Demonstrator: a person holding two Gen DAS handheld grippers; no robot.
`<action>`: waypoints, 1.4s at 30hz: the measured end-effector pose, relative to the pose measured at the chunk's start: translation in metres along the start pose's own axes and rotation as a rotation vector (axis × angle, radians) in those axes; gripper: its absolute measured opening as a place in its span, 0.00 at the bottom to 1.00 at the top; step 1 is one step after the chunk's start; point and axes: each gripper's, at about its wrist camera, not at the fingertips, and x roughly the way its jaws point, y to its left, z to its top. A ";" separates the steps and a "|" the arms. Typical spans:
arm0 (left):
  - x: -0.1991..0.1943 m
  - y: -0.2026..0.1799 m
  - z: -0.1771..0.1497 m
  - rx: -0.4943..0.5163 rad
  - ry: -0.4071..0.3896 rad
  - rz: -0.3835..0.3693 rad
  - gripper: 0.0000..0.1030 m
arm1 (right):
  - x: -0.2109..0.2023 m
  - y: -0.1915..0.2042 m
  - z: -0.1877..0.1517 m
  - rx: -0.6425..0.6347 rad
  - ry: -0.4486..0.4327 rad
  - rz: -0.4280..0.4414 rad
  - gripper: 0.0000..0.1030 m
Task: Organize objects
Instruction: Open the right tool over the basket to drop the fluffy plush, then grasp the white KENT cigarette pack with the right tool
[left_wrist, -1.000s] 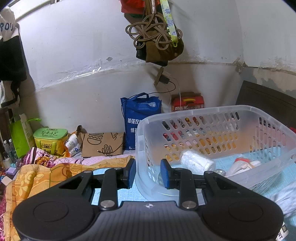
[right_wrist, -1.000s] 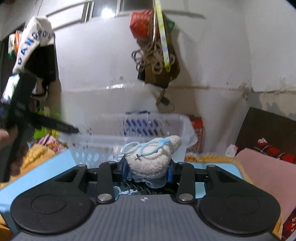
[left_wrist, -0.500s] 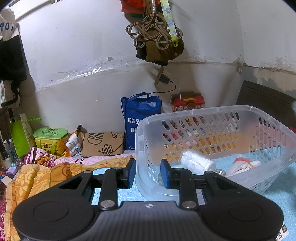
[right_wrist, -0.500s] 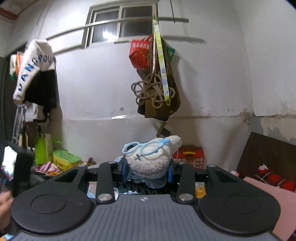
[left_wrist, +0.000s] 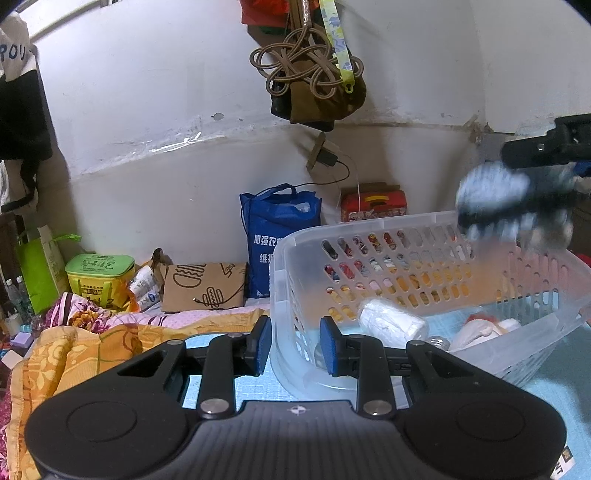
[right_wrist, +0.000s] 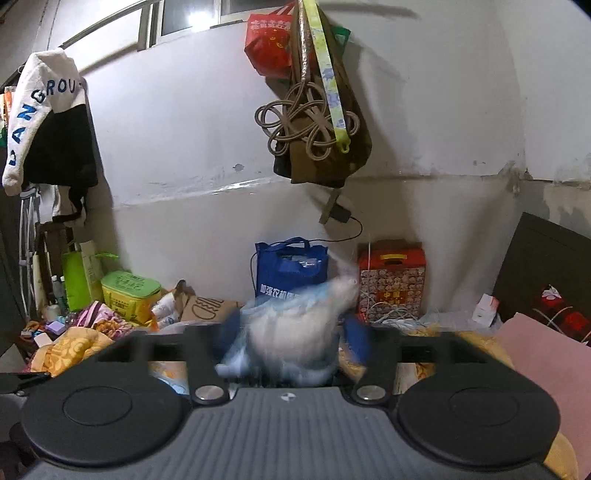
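The right gripper (right_wrist: 291, 341) is showing blue fingers (right_wrist: 356, 341) smeared by motion, seemingly parting from a blurred white plush toy (right_wrist: 295, 332); whether they are gripping it cannot be told. From the left wrist view, that toy (left_wrist: 491, 195) is hanging above the clear basket (left_wrist: 554, 332), its far edge. The left gripper (left_wrist: 295, 345) is straddling the basket's near wall, fingers apart. A white roll (left_wrist: 391, 323) is lying inside, half hidden.
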 end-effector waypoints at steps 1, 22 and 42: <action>0.000 0.000 0.000 -0.001 0.000 0.000 0.32 | -0.004 0.000 -0.002 0.003 -0.027 -0.023 1.00; 0.000 -0.001 -0.001 0.001 -0.002 0.005 0.32 | -0.057 -0.018 -0.152 0.056 0.183 -0.105 1.00; -0.001 -0.003 -0.001 0.005 -0.004 0.012 0.32 | -0.036 0.002 -0.172 0.002 0.318 -0.045 0.99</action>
